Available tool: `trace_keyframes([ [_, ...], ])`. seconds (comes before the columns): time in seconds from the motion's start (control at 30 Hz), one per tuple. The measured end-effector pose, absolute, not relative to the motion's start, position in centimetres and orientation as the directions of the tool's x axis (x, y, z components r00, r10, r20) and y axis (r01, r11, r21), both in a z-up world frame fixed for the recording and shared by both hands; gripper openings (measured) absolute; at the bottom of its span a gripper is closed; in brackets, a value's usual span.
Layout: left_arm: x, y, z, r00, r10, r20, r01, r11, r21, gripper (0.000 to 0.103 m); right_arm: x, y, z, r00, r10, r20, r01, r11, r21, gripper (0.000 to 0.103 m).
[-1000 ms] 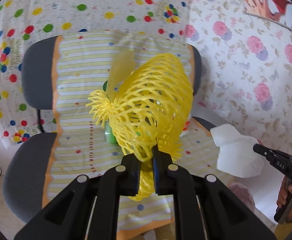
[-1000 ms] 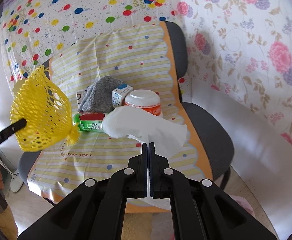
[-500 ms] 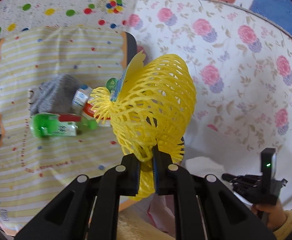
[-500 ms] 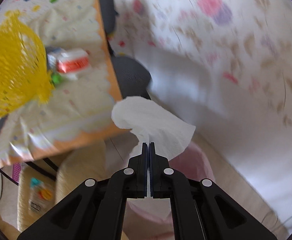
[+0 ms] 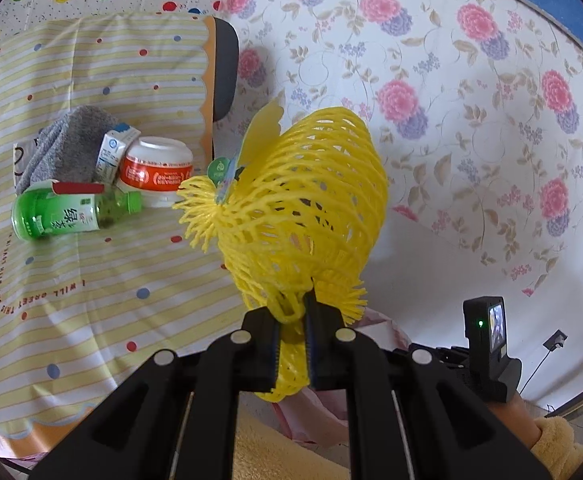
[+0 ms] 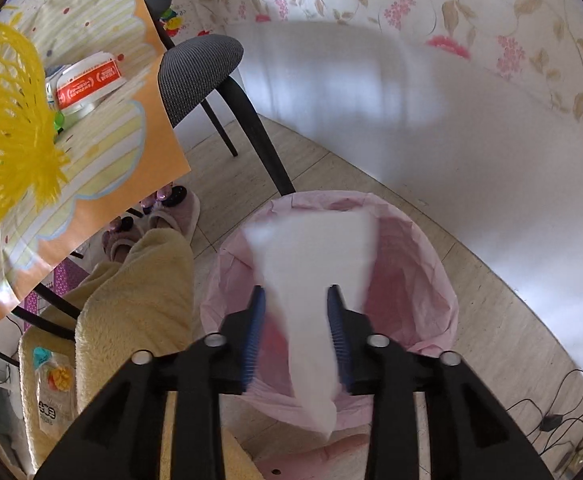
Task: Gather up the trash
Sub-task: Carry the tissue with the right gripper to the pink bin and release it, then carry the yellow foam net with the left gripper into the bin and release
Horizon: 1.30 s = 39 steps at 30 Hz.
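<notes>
My left gripper point(image 5: 293, 308) is shut on the neck of a yellow foam net point(image 5: 303, 208), held up to the right of the chair; the net also shows at the left edge of the right wrist view point(image 6: 7, 120). My right gripper point(image 6: 295, 292) points down over a bin with a pink liner point(image 6: 423, 280). Its jaws are opening, and a white tissue point(image 6: 315, 264) hangs blurred and loose between them, above the bin's mouth. On the chair's striped cover lie a green bottle point(image 5: 67, 212), a white tub with a red label point(image 5: 157, 168), a small carton point(image 5: 111, 152) and a grey cloth point(image 5: 67, 144).
The chair point(image 5: 223, 68) stands left of the bin, its dark legs point(image 6: 251, 120) close to the bin's rim. A person's leg in yellow fleece point(image 6: 139, 280) and slippers point(image 6: 171, 212) are beside the bin. Cables point(image 6: 551, 416) lie on the floor at right.
My right gripper swung from the chair down over the pink bin and its jaws have parted, freeing the tissue. My left gripper carried the yellow net rightward, past the chair.
</notes>
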<state>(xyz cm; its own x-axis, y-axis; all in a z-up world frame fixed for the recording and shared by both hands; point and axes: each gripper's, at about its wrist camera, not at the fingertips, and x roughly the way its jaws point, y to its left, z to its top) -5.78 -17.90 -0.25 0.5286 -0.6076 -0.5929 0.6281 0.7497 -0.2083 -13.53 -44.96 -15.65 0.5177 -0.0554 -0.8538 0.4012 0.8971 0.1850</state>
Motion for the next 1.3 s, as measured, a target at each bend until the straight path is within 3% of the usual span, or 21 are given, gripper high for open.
trace_keyframes([
  [0.23, -7.2, -20.5, -1.9, 0.443, -0.634, -0.634, 0.701, 0.686, -0.196, 0.008, -14.9, -46.1, -12.0, 0.597, -0.099, -0.796, 0.427, 0.879, 0.211, 0.035],
  [0.6, -9.7, -29.6, -5.8, 0.284, -0.669, -0.687, 0.831, 0.529, -0.172, 0.008, -20.5, -48.9, -1.9, 0.713, -0.311, -0.628, 0.504, 0.850, 0.151, 0.037],
  [0.83, -10.4, -34.1, -11.1, 0.223, -0.601, -0.768, 0.856, 0.498, -0.141, 0.010, -20.7, -49.3, -2.7, 0.716, -0.294, -0.634, 0.497, 0.851, 0.166, 0.043],
  [0.9, -10.3, -35.0, -12.5, 0.206, -0.570, -0.795, 0.857, 0.497, -0.134, 0.018, -20.4, -49.4, -3.5, 0.708, -0.275, -0.651, 0.496, 0.849, 0.180, 0.044],
  [0.97, -9.9, -35.7, -13.9, 0.193, -0.534, -0.823, 0.850, 0.510, -0.131, 0.056, -20.3, -49.4, -4.0, 0.703, -0.266, -0.660, 0.497, 0.847, 0.188, 0.044],
  [1.1, -8.9, -35.4, -14.7, 0.163, -0.511, -0.844, 0.824, 0.541, -0.168, 0.058, -20.1, -49.3, -4.5, 0.699, -0.249, -0.671, 0.489, 0.850, 0.194, 0.045],
  [1.3, -8.9, -33.2, -11.8, 0.197, -0.550, -0.811, 0.826, 0.538, -0.165, 0.058, -19.7, -48.9, -4.3, 0.713, -0.220, -0.666, 0.464, 0.859, 0.213, 0.046],
])
